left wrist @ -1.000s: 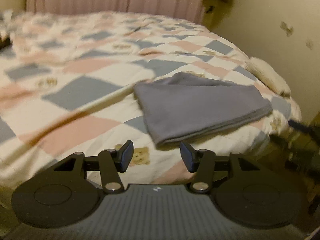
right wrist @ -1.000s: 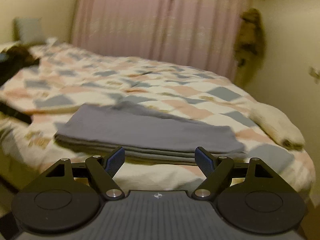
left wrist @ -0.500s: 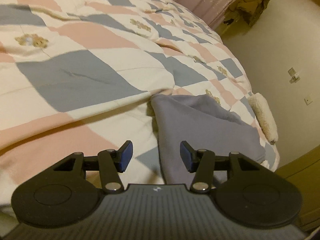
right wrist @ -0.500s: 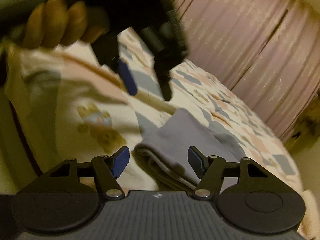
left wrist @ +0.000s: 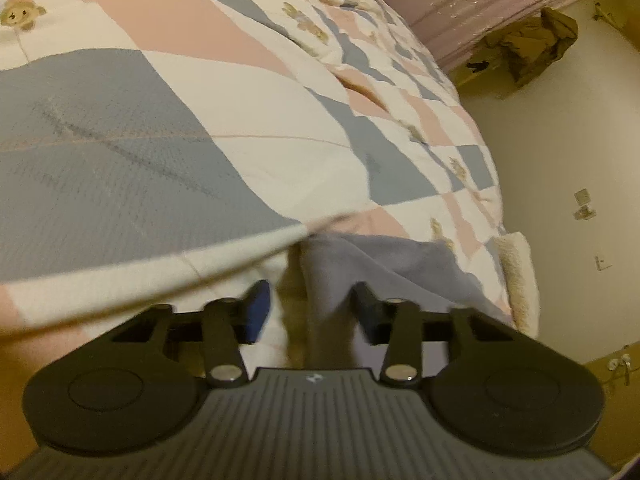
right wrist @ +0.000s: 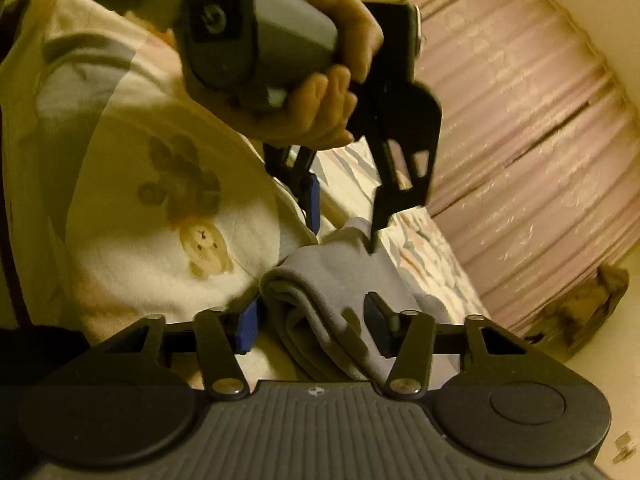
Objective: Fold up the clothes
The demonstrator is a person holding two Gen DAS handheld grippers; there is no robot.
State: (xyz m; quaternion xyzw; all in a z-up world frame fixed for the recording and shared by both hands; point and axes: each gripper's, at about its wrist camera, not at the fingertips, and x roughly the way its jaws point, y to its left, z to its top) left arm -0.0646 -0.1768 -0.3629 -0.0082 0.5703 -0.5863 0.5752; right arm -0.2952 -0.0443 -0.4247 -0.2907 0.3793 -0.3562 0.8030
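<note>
Left wrist view: left gripper (left wrist: 308,308), jaws spread, straddles the near edge of the folded grey fabric garment (left wrist: 384,260) lying on the pink, grey and cream checked quilt (left wrist: 200,120).

Right wrist view: right gripper (right wrist: 314,326), jaws spread, flanks the garment's folded edge (right wrist: 332,280); the left gripper (right wrist: 344,216), gripped by a hand (right wrist: 316,108), touches its top.

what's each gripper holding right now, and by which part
Nothing is clamped yet. Both the left gripper and right gripper stand open, straddling edges of the folded grey garment.

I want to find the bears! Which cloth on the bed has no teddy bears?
The folded plain grey cloth at the bed's edge. The checked pink, grey and cream quilt beneath it has teddy bears printed on it.
</note>
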